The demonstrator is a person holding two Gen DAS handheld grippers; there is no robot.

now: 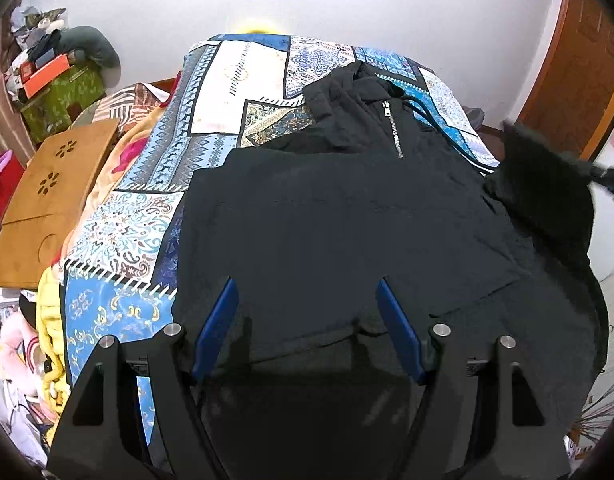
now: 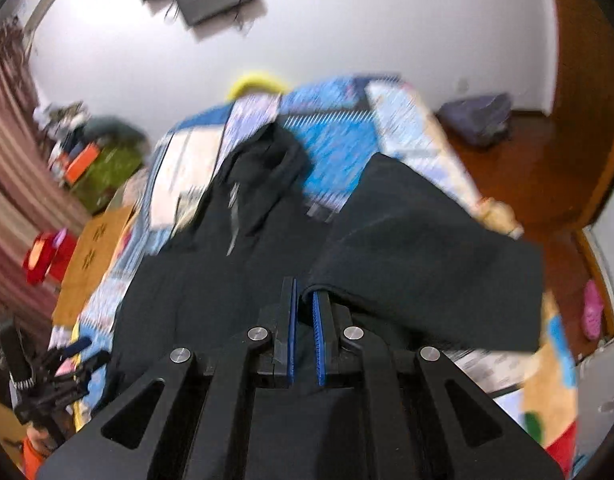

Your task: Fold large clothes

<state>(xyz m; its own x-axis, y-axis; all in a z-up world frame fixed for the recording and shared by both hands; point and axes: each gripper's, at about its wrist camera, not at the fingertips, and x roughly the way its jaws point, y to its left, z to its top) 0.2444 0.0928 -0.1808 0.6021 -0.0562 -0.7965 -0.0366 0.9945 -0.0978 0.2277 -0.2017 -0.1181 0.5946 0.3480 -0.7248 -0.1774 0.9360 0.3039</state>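
Bed (image 1: 243,80): patterned blue-and-white quilt serves as the folding surface.
Black hooded jacket (image 1: 347,220): spread front-up across the quilt, hood toward the far wall, so its sides can be folded inward; left side already looks straight.
Sleeve (image 2: 427,248): raised off the quilt on the right, likely being carried over the body.
Right gripper (image 2: 305,292): clenched on the sleeve edge.
Left gripper (image 1: 307,292): released, jaws wide, above the hem, gripping nothing.
Zipper (image 1: 393,128): short, at the chest.
Writing: none legible.
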